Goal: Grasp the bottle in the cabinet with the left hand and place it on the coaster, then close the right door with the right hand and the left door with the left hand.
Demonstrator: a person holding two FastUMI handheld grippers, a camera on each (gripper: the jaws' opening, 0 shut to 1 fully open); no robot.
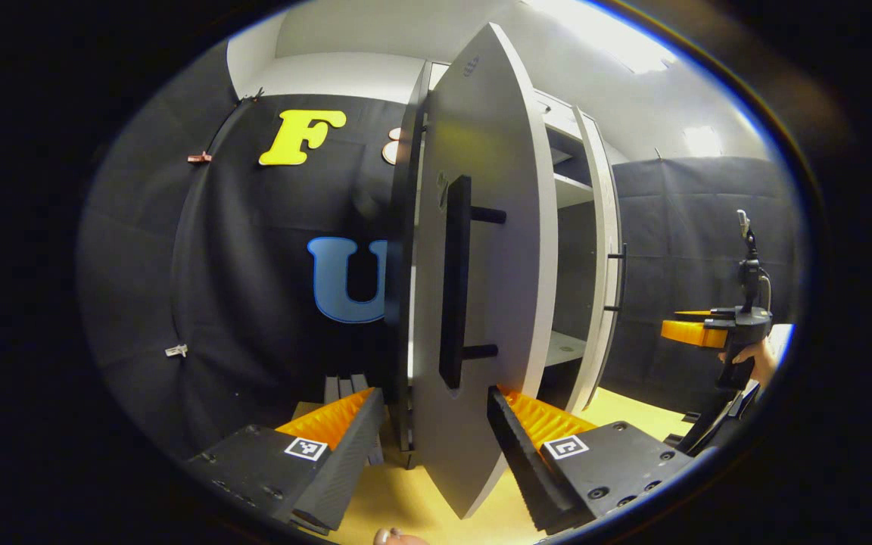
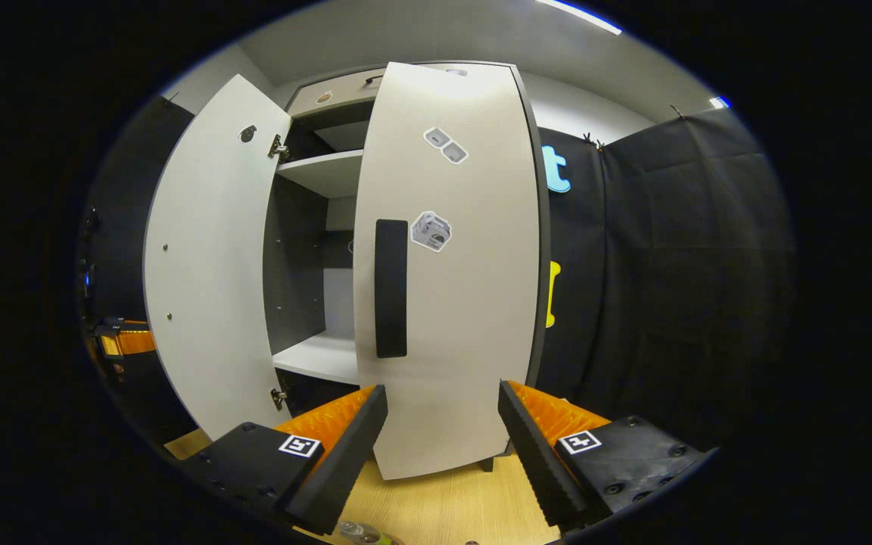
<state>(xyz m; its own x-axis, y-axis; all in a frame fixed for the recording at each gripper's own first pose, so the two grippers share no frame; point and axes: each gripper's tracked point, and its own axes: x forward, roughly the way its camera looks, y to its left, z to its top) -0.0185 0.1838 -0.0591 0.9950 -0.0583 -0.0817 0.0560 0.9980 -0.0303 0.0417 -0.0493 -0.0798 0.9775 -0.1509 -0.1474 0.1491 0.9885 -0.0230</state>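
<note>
I find the bottle at the very bottom edge of the right gripper view: a clear, greenish rounded top (image 2: 360, 534) standing on the pale wooden tabletop (image 2: 451, 507), just below my right gripper (image 2: 442, 454); whether a coaster lies under it I cannot tell. In the same view the tall grey cabinet (image 2: 330, 174) shows its white shelves bare. The right door (image 2: 447, 265), a grey panel with a black bar handle and small stickers, stands nearly shut in front of that gripper. The left door (image 2: 209, 257) hangs wide open, its plain inner face toward the camera.

My right gripper's jaws are spread wide and hold nothing. In the left gripper view, my left gripper (image 1: 436, 446) is likewise wide open and grips nothing; the left door's lower edge (image 1: 474, 303) sits between its fingers (contact not discernible), black handle facing me. The other gripper, held in a hand (image 1: 754, 359), is at the far right of that view.
</note>
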